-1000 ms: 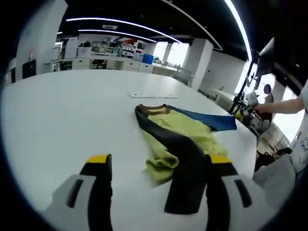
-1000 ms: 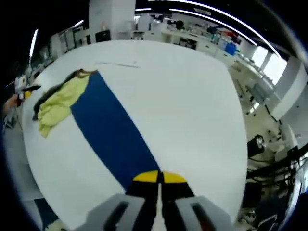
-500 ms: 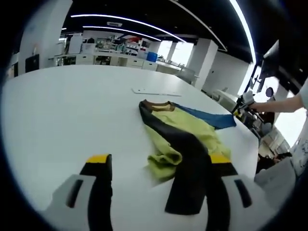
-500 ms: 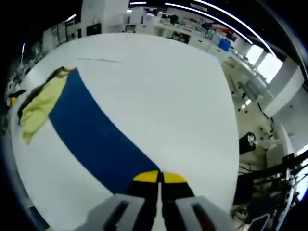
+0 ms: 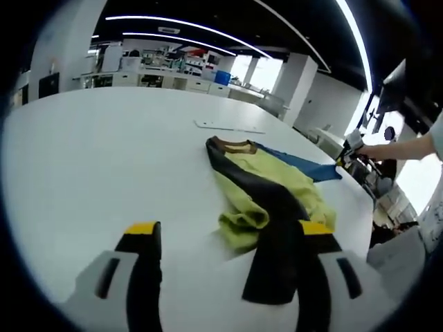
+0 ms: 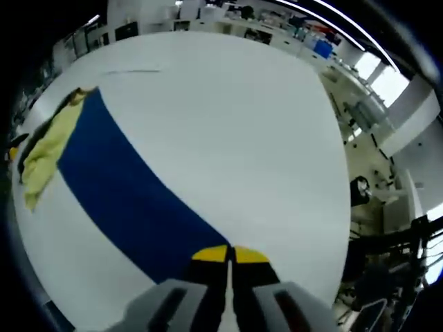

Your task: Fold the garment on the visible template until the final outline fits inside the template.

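A garment lies crumpled on the white table [image 5: 83, 159]: yellow-green body [image 5: 277, 187], brown collar [image 5: 232, 145], a black sleeve [image 5: 273, 242] and a blue sleeve [image 5: 304, 168]. My left gripper [image 5: 228, 232] is open just above the table, and the black sleeve's end lies between its jaws beside the right finger [image 5: 317, 232]. My right gripper [image 6: 230, 254] is shut on the end of the blue sleeve [image 6: 131, 194], which stretches flat from it to the collar [image 6: 82, 93] and the yellow body [image 6: 45, 149]. In the left gripper view the right gripper [image 5: 348, 145] sits at the table's far right, in a person's hand.
A thin rectangular template outline [image 5: 228, 126] lies on the table beyond the collar; in the right gripper view the outline [image 6: 131, 70] is a faint line. The table edge [image 6: 332, 207] curves close to the right gripper, with floor and chairs beyond. Desks and shelves stand far behind.
The right gripper has kept hold of the blue sleeve and drawn it out longer and flatter. The left gripper stays open, and its view has shifted slightly towards the garment.
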`<state>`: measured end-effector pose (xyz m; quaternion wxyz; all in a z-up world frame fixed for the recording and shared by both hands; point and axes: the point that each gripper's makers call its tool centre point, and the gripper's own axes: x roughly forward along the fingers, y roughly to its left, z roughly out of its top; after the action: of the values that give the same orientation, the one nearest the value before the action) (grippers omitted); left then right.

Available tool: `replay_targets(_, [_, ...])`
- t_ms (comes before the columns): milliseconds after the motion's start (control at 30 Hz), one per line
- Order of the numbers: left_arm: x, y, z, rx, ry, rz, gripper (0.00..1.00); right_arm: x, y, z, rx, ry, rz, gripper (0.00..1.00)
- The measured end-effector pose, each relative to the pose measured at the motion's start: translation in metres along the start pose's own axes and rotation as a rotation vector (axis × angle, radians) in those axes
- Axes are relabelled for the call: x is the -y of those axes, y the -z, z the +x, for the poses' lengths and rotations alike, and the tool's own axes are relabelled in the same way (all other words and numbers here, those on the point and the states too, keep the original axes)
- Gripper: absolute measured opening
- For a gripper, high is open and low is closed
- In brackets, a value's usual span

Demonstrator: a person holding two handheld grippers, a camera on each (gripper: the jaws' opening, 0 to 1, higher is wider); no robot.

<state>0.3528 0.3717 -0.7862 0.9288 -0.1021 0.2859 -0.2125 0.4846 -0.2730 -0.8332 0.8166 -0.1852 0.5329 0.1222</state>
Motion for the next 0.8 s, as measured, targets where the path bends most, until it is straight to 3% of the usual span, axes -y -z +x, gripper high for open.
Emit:
replay_targets(333, [0.0,0.001,-0.002,0.001,-0.004,0.002,0.76,-0.003,-0.003,-0.007,0.023,0.001,0.007,0.0])
replay_targets(567, [0.001,0.002,-0.005,0.01,0.0,-0.012,0.76,-0.011,-0.012,-0.011,0.123,-0.076,-0.003,0.46])
replay_targets(800, [0.003,0.001,-0.005,0.018,0.005,-0.014,0.76,-0.026,-0.01,-0.02,0.179,-0.127,-0.027,0.77])
